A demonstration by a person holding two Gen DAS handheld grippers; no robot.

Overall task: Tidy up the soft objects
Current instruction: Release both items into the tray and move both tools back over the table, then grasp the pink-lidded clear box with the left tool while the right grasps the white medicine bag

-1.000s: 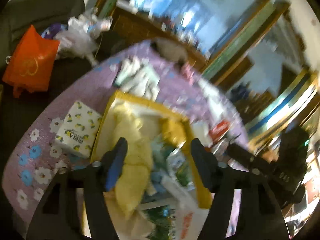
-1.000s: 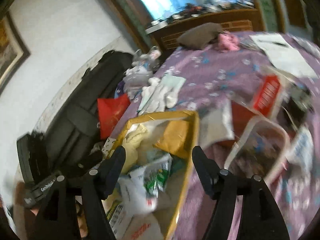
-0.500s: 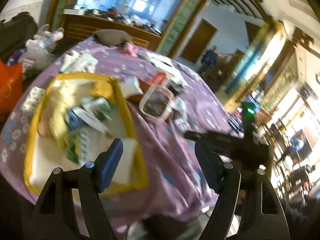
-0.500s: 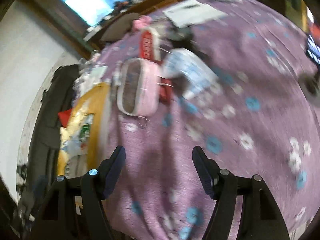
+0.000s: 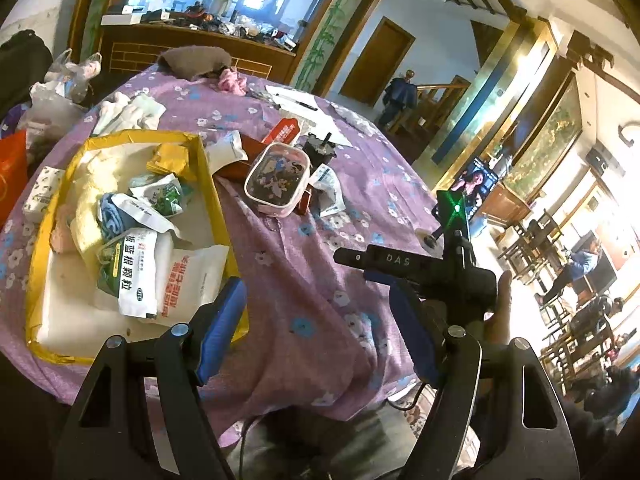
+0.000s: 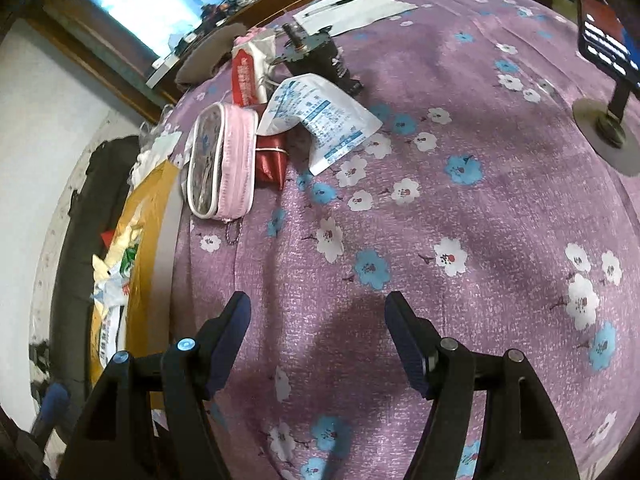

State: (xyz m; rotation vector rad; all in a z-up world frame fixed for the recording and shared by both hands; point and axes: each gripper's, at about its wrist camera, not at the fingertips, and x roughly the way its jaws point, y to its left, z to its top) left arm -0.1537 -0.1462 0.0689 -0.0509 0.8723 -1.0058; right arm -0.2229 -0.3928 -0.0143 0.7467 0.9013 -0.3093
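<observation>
A: What did the two grippers hold at that moment?

B: Nothing. The left gripper (image 5: 318, 320) stood wide open over the near edge of the table (image 5: 304, 280), and only the purple cloth (image 6: 460, 208) showed between its blue pads. The right gripper (image 6: 318, 330) was also wide open, with bare flowered cloth between its fingers.

A: Where were the soft things?

B: Most were in the yellow tray (image 5: 218, 216) at the left side of the table. Inside it lay a yellow towel (image 5: 86, 208), a blue cloth (image 5: 114, 218), and several packets (image 5: 132, 280) with green and red print, piled one over another. A small tissue pack (image 5: 42, 194) lay just outside the tray, at its left.

A: And outside the tray, to the right?

B: A pink pouch (image 6: 224, 160) with a clear front stood on its side just beside the tray, leaning on a dark red box (image 6: 272, 160). A white sachet (image 6: 324, 120) with blue print lay to the right of the box, touching it. Behind them was a red and silver packet (image 6: 250, 74) and a dark object I could not identify.

A: Further away?

B: At the far side there were white socks (image 5: 132, 110), a brown cushion (image 5: 196, 62) and a small pink thing (image 5: 232, 80). A phone stand (image 6: 608, 128) was at the far right, well apart from the pouch
</observation>
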